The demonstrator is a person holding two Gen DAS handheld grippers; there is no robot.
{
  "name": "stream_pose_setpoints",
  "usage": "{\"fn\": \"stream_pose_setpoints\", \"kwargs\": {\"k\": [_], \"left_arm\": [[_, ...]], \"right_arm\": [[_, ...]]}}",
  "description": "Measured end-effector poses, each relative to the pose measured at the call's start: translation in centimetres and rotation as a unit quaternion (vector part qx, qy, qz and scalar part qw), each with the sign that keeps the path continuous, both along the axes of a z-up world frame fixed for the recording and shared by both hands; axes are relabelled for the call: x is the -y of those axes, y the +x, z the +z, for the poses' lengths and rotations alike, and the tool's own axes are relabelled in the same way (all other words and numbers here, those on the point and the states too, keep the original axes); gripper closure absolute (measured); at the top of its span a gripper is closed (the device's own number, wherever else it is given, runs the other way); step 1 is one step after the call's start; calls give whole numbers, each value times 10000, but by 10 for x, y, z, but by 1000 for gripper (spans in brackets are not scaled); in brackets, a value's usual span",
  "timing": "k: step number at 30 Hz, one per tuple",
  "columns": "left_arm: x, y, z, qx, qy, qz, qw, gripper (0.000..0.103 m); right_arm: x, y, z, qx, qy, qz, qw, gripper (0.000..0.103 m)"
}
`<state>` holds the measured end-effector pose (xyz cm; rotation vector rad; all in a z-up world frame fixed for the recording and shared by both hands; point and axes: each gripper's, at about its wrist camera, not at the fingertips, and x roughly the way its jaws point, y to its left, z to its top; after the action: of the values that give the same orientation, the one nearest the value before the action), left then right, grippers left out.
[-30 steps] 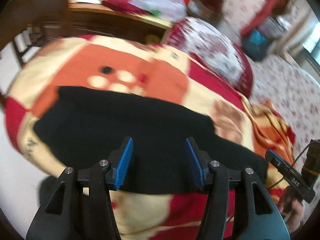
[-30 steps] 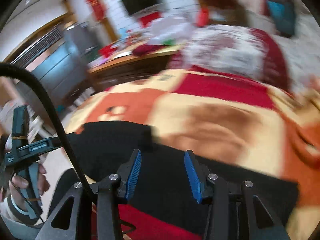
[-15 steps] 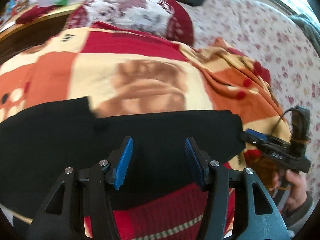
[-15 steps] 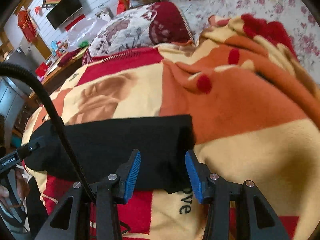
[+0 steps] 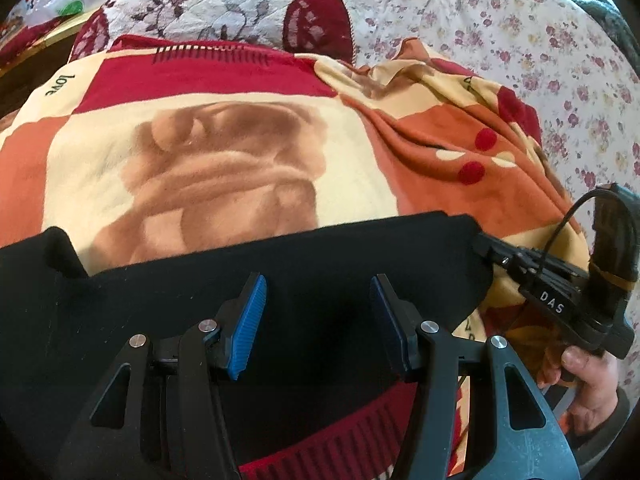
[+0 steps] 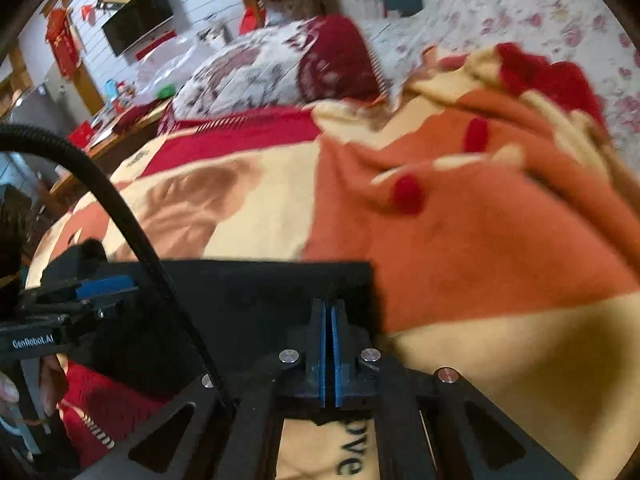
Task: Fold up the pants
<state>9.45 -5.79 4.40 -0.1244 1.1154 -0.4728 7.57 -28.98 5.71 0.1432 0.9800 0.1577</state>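
Black pants (image 5: 280,280) lie flat as long band on blanket (image 5: 240,152) on bed, near edge. Right gripper (image 6: 329,356) has just closed, clamped on pants' right end; left gripper (image 5: 316,320) apart above middle. Folding seems only begun.

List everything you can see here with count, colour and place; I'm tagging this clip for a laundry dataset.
pants: one, black, spread flat across the near part of the blanket
blanket: one, red, orange and cream, covering the bed
pillow: one, white floral with dark red, beyond the blanket
bedsheet: one, white with small flowers, right of the blanket
television: one, black, on the far wall
left gripper: black with blue fingers, open above the pants
right gripper: black with blue fingers, just closed on the pants' right end
hand: one, holding the right gripper's handle
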Motion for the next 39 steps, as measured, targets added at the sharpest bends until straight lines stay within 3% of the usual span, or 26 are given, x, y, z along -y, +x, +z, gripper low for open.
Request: {"fn": "stream_pose_setpoints", "kwargs": {"k": [7, 9, 10, 11, 14, 16, 26, 33, 37, 39], "left_arm": [[3, -3, 3, 62, -19, -114, 9999, 49], [7, -3, 4, 72, -45, -229, 9997, 49], [9, -2, 6, 103, -73, -323, 9994, 49], [11, -2, 7, 122, -92, -385, 9991, 49], [22, 4, 10, 102, -244, -777, 9966, 46], [31, 12, 10, 16, -332, -1107, 9933, 38], [75, 44, 5, -84, -186, -2237, 9744, 37], [106, 48, -9, -46, 502, -2923, 9550, 37], [110, 48, -18, -84, 577, -3091, 9492, 37], [112, 45, -20, 64, 603, -3143, 9474, 44]], "right_arm": [[12, -5, -3, -309, 239, -294, 9988, 98], [19, -7, -6, -469, 456, -426, 9969, 82], [21, -9, -6, -485, 671, -423, 9957, 67], [21, -11, -5, -506, 840, -403, 9944, 61], [15, -16, -6, -658, 759, -317, 9944, 60], [10, -17, -12, -777, 731, -217, 9941, 60], [8, -23, -25, -919, 859, -148, 9919, 60], [7, -25, -26, -845, 823, -164, 9929, 60], [6, -26, -26, -736, 816, -170, 9938, 61], [3, -24, -27, -640, 570, -169, 9962, 74]]}}
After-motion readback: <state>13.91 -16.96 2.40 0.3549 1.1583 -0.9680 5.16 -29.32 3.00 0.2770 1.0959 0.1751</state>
